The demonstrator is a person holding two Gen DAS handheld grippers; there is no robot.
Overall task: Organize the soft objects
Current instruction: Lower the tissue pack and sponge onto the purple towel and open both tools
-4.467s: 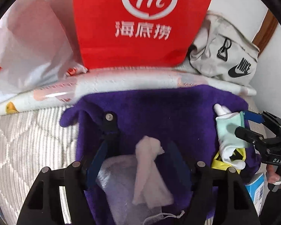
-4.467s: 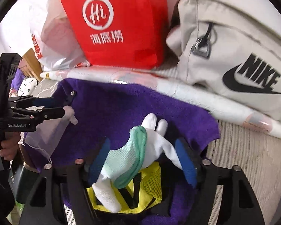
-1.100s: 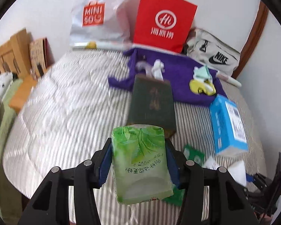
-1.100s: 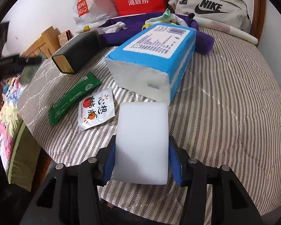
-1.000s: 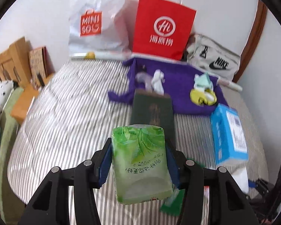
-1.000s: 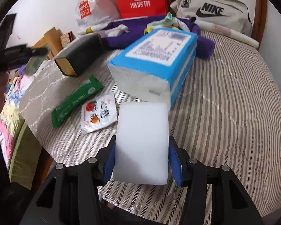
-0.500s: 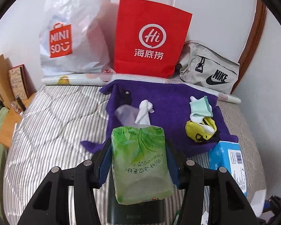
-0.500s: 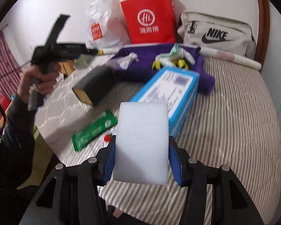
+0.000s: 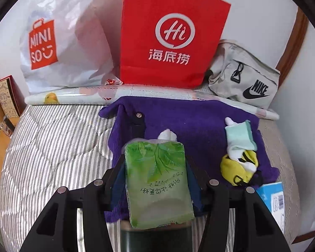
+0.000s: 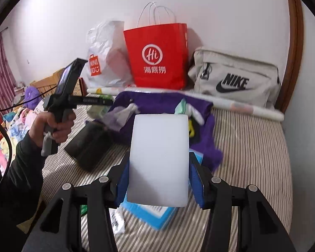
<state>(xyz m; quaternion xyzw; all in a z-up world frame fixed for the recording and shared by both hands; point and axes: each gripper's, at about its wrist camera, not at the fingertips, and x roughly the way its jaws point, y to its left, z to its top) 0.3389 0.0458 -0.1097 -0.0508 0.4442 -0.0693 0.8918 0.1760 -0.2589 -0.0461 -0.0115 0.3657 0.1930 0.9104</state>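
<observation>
- The left gripper (image 9: 156, 183) has its jaws clamped on a green tissue pack (image 9: 157, 182), one blue pad against each long side. The pack stands upright between them, its top edge pointing toward the purple towel (image 9: 191, 115).
- The pack's plastic wrapper is glossy and creased, so it looks light, squashy and a little slippery. Holding it by the two long sides near the middle, as here, seems the safest grip; a hard squeeze would likely just dent it.
- The right gripper (image 10: 158, 168) has its jaws clamped on a white sponge block (image 10: 159, 159), pads on its left and right edges, held in the air above the striped bed (image 10: 252, 147).
- The block looks very light, matte and springy, not fragile. Its plain flat sides give an easy hold, though a pinch near one end could let it swing.
- Just beyond the left jaws, on the towel, lie a white cloth (image 9: 167, 135) and, well to the right, a mint sock (image 9: 240, 135) touching a yellow mesh pouch (image 9: 238, 167).
- A blue tissue box (image 10: 155, 212) lies on the bed, partly hidden under the sponge block.
- At the back stand a red paper bag (image 9: 172, 40), a white plastic bag (image 9: 67, 42) and a grey pouch (image 9: 243, 77), against the wall.
</observation>
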